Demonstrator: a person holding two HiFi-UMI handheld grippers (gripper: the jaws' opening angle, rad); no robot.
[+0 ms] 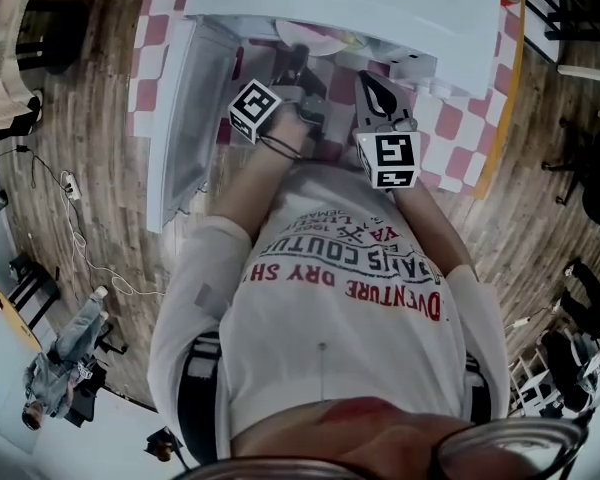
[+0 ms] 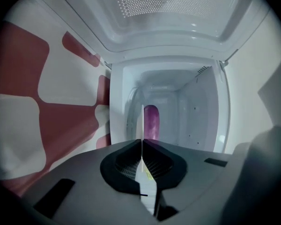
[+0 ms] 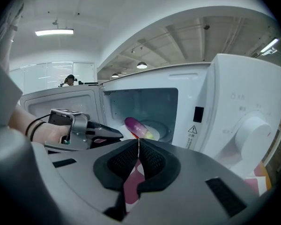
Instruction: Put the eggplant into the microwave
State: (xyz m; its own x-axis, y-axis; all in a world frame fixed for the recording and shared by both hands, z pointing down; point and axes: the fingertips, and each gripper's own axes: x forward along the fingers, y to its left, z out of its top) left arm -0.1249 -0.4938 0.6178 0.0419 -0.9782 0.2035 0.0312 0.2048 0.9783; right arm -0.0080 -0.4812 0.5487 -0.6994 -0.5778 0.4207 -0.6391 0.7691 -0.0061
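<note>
Inside microwave (image 3: 234, 102), eggplant (image 3: 136, 126) lies flat — likely light, smooth-skinned, slippery, slightly soft; best held across thick middle. Left gripper (image 2: 142, 143), right gripper (image 3: 138, 143) — both closed, empty.

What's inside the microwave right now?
A purple eggplant lies on the turntable inside the open microwave. The cavity's front floor is hidden behind the right gripper.

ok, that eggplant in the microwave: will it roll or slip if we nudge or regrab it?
The eggplant looks rounded and elongated, so a side push would probably roll it on the plate. Its glossy skin may slip in a pinch. It lies straight, so likely stiff.
</note>
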